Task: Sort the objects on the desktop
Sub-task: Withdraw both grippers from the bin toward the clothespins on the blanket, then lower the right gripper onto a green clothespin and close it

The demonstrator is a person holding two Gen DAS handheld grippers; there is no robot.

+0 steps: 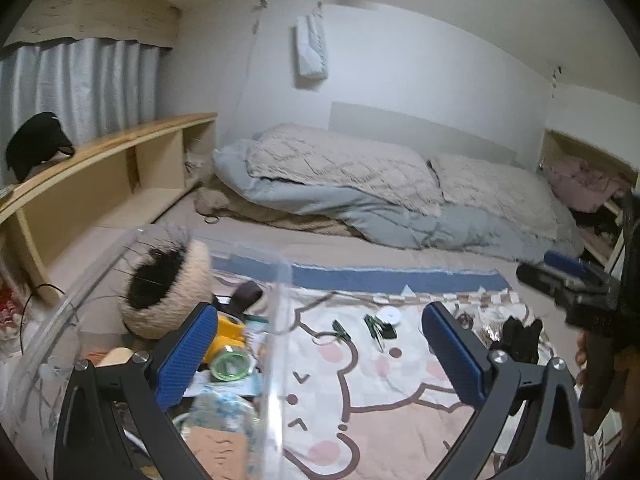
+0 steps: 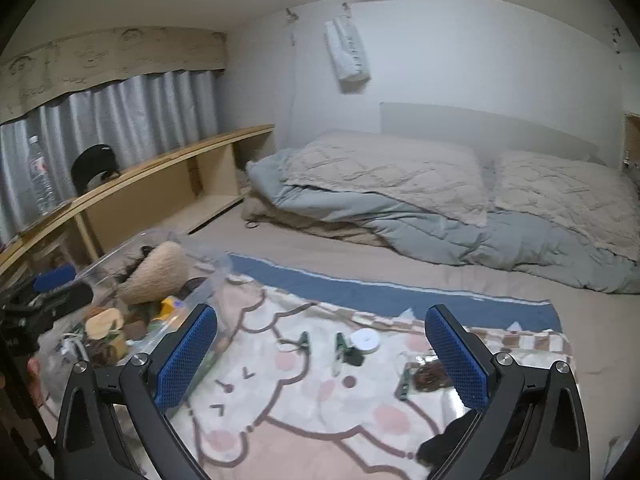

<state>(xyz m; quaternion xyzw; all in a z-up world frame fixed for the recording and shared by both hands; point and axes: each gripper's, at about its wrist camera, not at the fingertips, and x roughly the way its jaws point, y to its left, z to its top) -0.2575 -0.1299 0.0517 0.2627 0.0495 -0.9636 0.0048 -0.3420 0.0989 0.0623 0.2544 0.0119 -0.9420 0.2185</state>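
we're hovering both claws, left gripper point(image 1: 318, 354) and right gripper point(image 2: 322, 354), spread wide and empty, with the green clips point(image 2: 304, 340) lying just ahead of the right one, and we're risking snagging the fuzzy bear blanket point(image 2: 304, 412) instead of the clips

A home bedroom — bed point(image 2: 400, 240), pillows point(image 2: 384, 168), curtains point(image 2: 120, 116)

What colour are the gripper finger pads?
Blue pads, textured, on black arms; clearest in the right wrist view.

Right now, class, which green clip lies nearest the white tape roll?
The right clip, close beside the roll; the left clip lies farther off.
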